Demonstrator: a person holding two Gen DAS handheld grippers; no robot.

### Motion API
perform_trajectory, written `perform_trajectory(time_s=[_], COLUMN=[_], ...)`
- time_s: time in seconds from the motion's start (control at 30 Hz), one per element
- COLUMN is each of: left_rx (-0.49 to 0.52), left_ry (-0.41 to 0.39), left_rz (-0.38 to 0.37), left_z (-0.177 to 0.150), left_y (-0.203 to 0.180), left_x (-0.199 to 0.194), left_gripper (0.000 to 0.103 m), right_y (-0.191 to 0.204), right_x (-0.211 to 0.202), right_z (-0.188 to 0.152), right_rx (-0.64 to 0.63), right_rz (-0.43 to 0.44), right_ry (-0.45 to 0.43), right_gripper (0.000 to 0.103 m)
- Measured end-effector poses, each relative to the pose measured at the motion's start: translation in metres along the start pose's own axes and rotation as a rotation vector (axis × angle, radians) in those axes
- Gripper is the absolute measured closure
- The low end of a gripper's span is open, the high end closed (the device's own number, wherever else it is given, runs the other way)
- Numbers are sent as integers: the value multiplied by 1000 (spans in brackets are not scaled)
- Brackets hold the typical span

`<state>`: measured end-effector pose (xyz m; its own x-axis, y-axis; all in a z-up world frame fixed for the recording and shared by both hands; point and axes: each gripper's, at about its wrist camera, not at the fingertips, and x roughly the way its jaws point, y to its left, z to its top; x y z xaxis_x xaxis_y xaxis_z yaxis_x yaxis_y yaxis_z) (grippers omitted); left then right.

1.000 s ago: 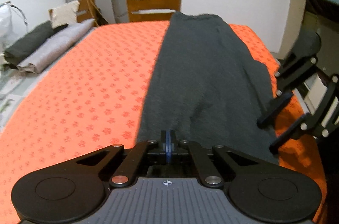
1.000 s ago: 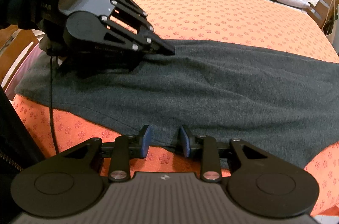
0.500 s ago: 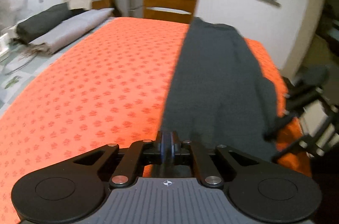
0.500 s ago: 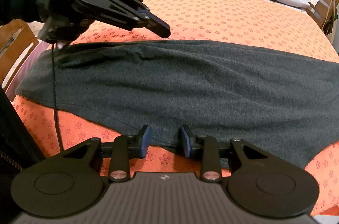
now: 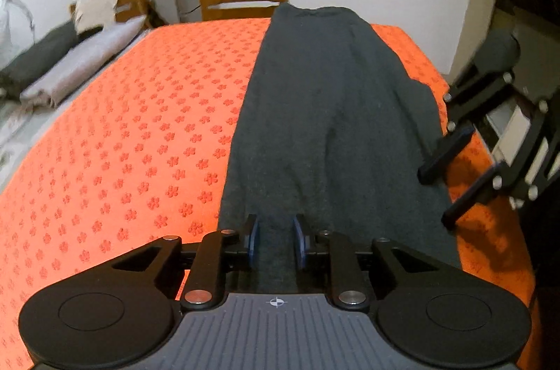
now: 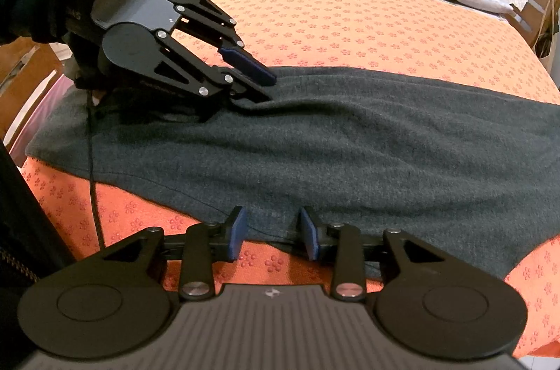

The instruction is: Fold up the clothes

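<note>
Orange tablecloth under dark grey garment. Left gripper jaws just opening, cloth between, unpinched; right gripper likewise gaping (edge unpinched). Risk: closing shallow, fold slipping.

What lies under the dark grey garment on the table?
The orange flower-print cloth shows around the dark grey garment, so it presumably continues beneath. Anything else under it is covered.

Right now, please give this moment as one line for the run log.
stage: fold underway | dark grey garment: flat on orange tablecloth | left gripper: just opening, at far edge | right gripper: open over near edge
</note>
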<state>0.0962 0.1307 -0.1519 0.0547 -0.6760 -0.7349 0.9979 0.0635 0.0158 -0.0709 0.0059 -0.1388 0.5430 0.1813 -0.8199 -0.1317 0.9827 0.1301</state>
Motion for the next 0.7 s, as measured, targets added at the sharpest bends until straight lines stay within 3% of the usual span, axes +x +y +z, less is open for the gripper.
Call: perform_trajectory(time_s=[0.2, 0.5, 0.7], left_rx=[-76, -171, -300], left_ry=[-3, -52, -56], left_rz=[-17, 18, -33], left_z=[2, 5, 6], left_y=[6, 15, 34], left_x=[2, -14, -15], left_gripper=[99, 100, 100], right_y=[1, 3, 3], right_x=[1, 1, 2], right_z=[0, 0, 0], right_rx=[-2, -3, -4], right_rz=[-1, -5, -6], right_ry=[1, 4, 5], right_gripper=[61, 60, 60])
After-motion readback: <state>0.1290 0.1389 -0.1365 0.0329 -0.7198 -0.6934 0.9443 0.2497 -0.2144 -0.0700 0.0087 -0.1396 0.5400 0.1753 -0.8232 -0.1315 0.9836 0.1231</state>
